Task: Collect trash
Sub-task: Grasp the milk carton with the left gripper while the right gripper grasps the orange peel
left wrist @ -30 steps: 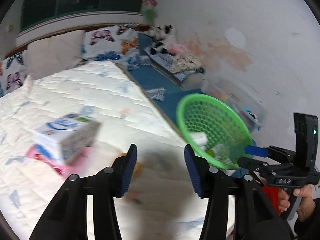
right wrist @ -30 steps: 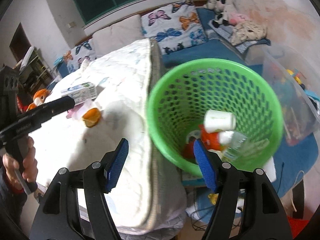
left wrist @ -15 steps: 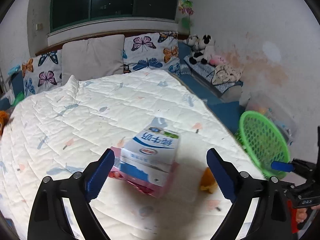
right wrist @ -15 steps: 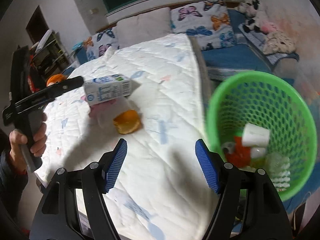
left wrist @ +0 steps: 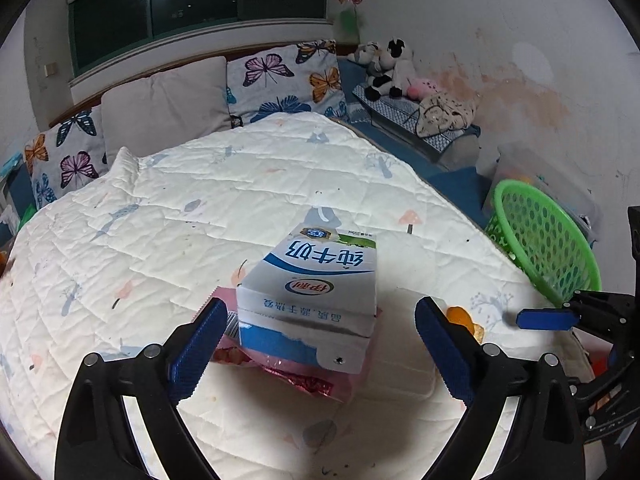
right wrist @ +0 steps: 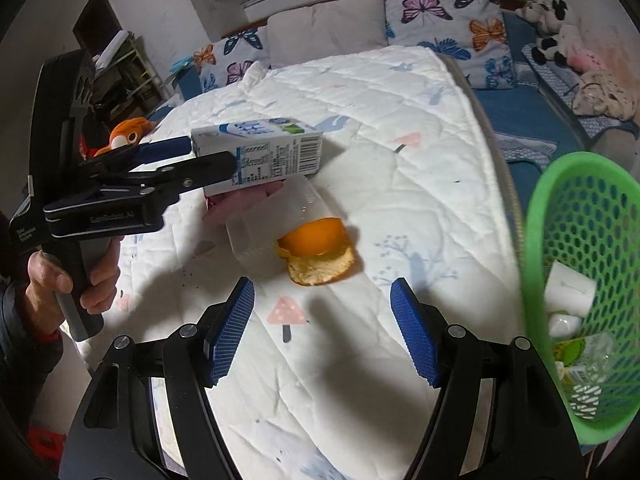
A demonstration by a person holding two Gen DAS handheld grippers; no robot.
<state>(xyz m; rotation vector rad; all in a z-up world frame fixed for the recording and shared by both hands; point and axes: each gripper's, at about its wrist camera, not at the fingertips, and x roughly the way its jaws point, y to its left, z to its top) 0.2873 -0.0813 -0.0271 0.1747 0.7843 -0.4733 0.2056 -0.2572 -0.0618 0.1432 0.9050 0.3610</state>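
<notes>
A white and blue milk carton (left wrist: 316,300) lies on a pink wrapper (left wrist: 296,376) on the white quilted bed. My left gripper (left wrist: 320,348) is open, its fingers on either side of the carton's near end; in the right wrist view it (right wrist: 192,160) straddles the carton (right wrist: 264,152). An orange peel (right wrist: 316,252) lies beside a clear plastic cup (right wrist: 272,216) on the quilt. My right gripper (right wrist: 324,332) is open and empty, just short of the peel. A green mesh basket (right wrist: 580,280) holding trash sits right of the bed.
Butterfly pillows (left wrist: 288,76) and a grey pillow line the head of the bed. Stuffed toys (left wrist: 384,68) and a clear storage box (left wrist: 560,184) stand along the right wall. An orange plush toy (right wrist: 128,132) lies left of the bed.
Both grippers have swung from the basket toward the bed. My left gripper has opened wider and closed in around the carton. My right gripper has moved toward the peel.
</notes>
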